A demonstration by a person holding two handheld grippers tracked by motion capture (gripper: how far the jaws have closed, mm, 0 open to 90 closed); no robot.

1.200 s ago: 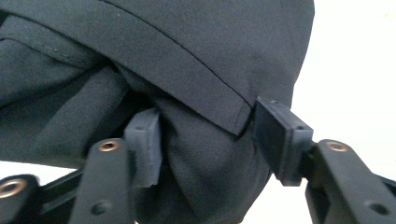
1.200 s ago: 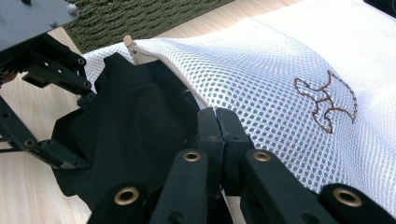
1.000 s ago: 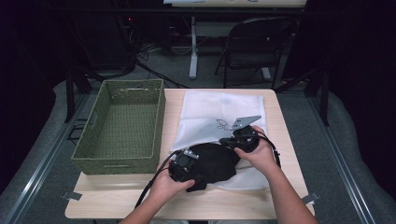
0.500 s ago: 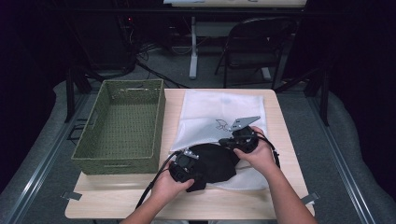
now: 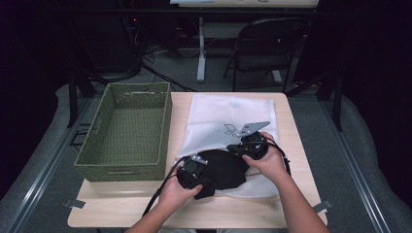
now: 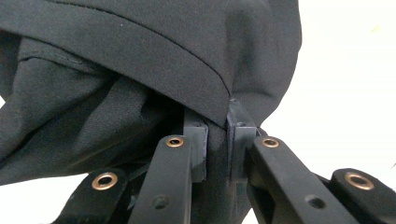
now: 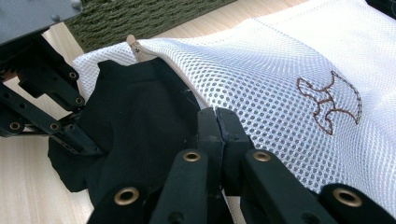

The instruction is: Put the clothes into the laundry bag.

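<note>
1. High view: the crumpled black cloth garment (image 5: pixel 219 171) lies on the near half of the pale wooden worktop (image 5: pixel 291 213), at the open end of the flat white mesh laundry bag (image 5: pixel 228 112) with its small embroidered mark. The left claw (image 5: pixel 190 175) sits at the garment's near-left edge, the right claw (image 5: pixel 245 148) at its far-right edge where cloth meets mesh. The woven green rectangular basket (image 5: pixel 126 131) stands just beside the bag, to the left.

2. Left gripper view: the left claw (image 6: pixel 216 140) is nearly closed, its jaws pinching a hemmed fold of the garment (image 6: pixel 116 74), which bunches above and around them. To do this step well, I judge it should keep that pinch firm and feed the cloth low and forward, not lift it.

3. Right gripper view: the right claw (image 7: pixel 218 133) has its jaws pressed together on the bag's mesh edge (image 7: pixel 261 70), right at the seam beside the garment (image 7: pixel 135 121). Raising that edge slightly would likely widen the mouth; the garment appears partly inside already.
</note>
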